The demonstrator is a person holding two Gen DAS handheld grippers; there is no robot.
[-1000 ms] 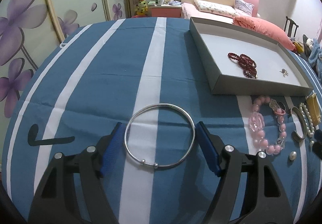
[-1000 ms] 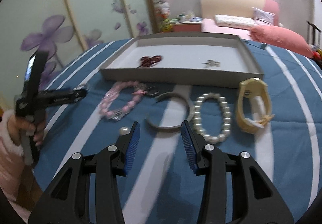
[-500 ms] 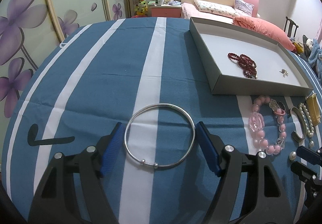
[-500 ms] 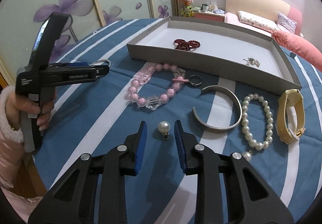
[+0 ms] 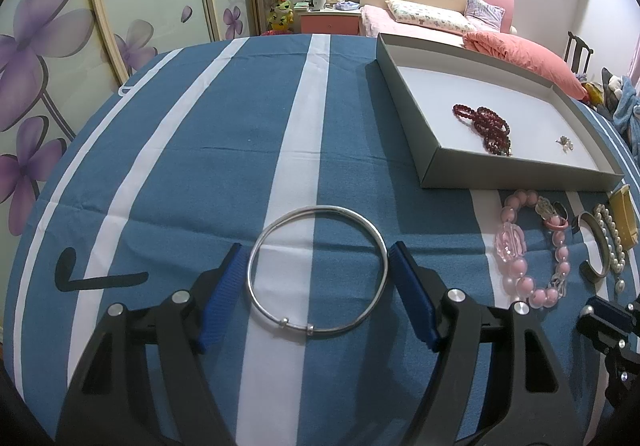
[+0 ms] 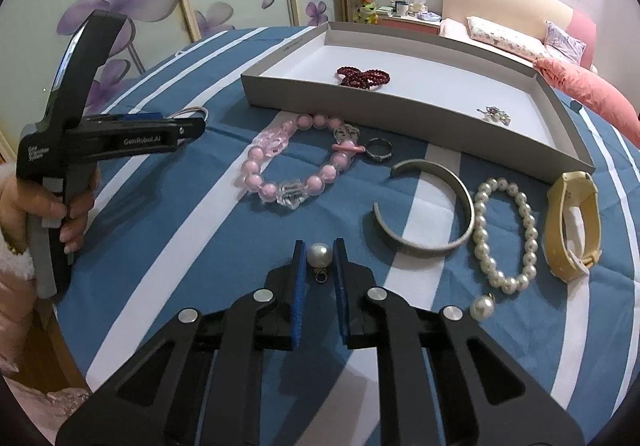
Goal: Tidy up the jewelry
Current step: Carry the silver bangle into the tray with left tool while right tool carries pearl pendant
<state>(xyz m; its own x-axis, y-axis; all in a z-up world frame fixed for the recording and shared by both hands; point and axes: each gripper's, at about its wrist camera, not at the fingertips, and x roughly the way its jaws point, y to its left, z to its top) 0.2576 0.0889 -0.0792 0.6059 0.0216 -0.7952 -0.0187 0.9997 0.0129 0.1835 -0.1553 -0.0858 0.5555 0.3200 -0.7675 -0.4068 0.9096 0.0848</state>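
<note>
A thin silver bangle (image 5: 320, 208) sits between the blue pads of my left gripper (image 5: 316, 246), which is shut on its two sides over the blue striped cloth. From the right wrist view that gripper (image 6: 192, 129) is seen in a person's hand at the left. My right gripper (image 6: 319, 246) has a pearl pendant (image 6: 319, 254) between its pads; the jaws are closing and the pads meet the pearl's sides. The grey tray (image 6: 360, 101) behind holds a dark red bead bracelet (image 6: 364, 77) and a small silver piece (image 6: 496, 114).
Loose on the cloth before the tray lie a pink bead bracelet (image 6: 296, 165), a dark ring (image 6: 379, 149), a silver cuff (image 6: 432, 213), a pearl bracelet (image 6: 504, 230), a yellow watch band (image 6: 572, 221) and a second pearl pendant (image 6: 482, 308). Behind the table stand a bed and wardrobe doors.
My right gripper has swung left from in front of the silver cuff to the pearl pendant, and its jaws have narrowed around it. The left gripper and bangle have kept still.
</note>
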